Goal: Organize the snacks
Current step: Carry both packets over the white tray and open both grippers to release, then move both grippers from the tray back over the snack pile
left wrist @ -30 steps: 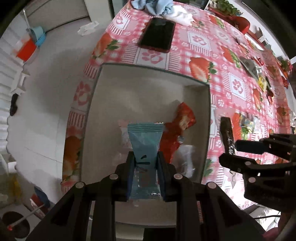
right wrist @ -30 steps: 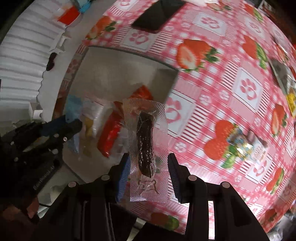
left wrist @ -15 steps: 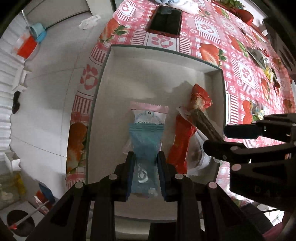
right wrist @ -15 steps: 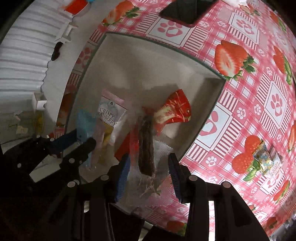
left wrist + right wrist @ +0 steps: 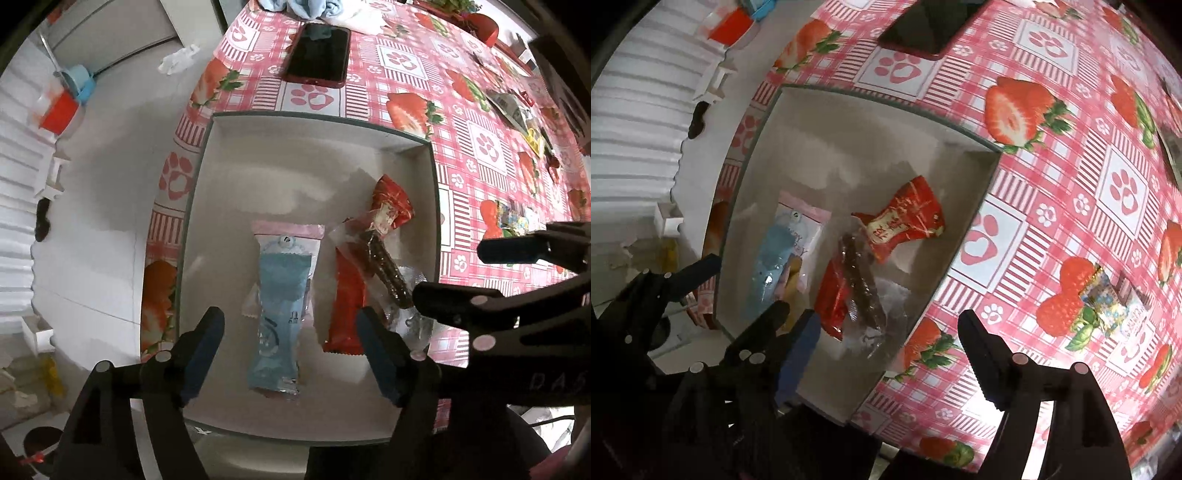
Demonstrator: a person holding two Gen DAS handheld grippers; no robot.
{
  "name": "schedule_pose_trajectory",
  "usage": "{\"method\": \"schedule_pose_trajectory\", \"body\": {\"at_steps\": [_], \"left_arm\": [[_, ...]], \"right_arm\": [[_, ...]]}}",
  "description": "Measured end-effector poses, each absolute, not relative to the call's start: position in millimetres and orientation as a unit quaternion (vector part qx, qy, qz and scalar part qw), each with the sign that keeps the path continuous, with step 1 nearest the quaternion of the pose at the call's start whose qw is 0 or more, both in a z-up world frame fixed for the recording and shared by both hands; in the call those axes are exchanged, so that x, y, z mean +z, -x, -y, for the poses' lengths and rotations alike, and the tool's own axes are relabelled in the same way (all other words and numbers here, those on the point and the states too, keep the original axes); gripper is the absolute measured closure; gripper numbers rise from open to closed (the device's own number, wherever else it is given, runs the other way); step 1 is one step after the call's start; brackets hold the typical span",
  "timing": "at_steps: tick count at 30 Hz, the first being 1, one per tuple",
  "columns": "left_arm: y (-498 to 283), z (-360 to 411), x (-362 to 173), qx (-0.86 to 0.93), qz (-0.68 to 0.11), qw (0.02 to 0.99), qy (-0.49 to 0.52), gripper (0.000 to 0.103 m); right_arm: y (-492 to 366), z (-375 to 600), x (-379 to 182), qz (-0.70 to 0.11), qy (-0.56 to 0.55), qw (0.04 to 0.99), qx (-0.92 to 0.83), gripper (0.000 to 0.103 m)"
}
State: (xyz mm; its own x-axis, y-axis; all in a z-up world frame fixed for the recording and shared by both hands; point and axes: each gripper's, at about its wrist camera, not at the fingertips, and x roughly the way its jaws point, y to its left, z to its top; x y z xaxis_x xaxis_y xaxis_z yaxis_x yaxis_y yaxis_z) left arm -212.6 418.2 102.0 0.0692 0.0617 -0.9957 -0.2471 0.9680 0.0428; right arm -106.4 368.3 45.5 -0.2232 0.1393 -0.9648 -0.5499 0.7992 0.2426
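Note:
A white shallow box [image 5: 295, 166] [image 5: 849, 147] sits at the table's left edge. In it a blue packet [image 5: 280, 314] [image 5: 772, 251] lies on top of a pink-edged packet [image 5: 288, 232]. My left gripper [image 5: 288, 325] hangs straight above; its jaws are opening, well clear of the blue packet's sides. A clear packet with a dark stick [image 5: 864, 291] [image 5: 388, 269] rests across the red packets [image 5: 905, 221] [image 5: 391, 201]. My right gripper [image 5: 888, 325] is above it, jaws opening, touching nothing. The right gripper [image 5: 448, 271] shows beside the box's right wall.
A dark phone [image 5: 317, 55] [image 5: 923, 26] lies on the strawberry tablecloth [image 5: 1052, 184] beyond the box. Loose snack packets [image 5: 1104, 299] [image 5: 509, 218] lie to the right. The floor drops away left of the table. The two grippers are close together.
Both grippers went from shut to wide open. The blue packet left the left jaws and lies in the box; the clear stick packet left the right jaws and lies on the red packets.

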Motion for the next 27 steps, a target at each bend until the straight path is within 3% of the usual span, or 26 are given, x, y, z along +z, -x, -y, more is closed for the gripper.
{"method": "schedule_pose_trajectory", "body": {"at_steps": [4, 7, 27], "left_arm": [[208.7, -413.0, 103.3, 0.106, -0.673, 0.729, 0.063, 0.025], [206.3, -406.9, 103.9, 0.104, -0.675, 0.729, 0.057, 0.024], [165.5, -316.7, 102.9, 0.024, -0.682, 0.731, -0.016, 0.024]], "right_arm": [[103.4, -348.5, 48.4, -0.733, 0.129, 0.610, 0.273, 0.025], [101.4, -334.4, 47.9, -0.736, 0.118, 0.615, 0.258, 0.000], [87.0, -172.7, 25.1, -0.770, 0.003, 0.628, 0.113, 0.000]]}}
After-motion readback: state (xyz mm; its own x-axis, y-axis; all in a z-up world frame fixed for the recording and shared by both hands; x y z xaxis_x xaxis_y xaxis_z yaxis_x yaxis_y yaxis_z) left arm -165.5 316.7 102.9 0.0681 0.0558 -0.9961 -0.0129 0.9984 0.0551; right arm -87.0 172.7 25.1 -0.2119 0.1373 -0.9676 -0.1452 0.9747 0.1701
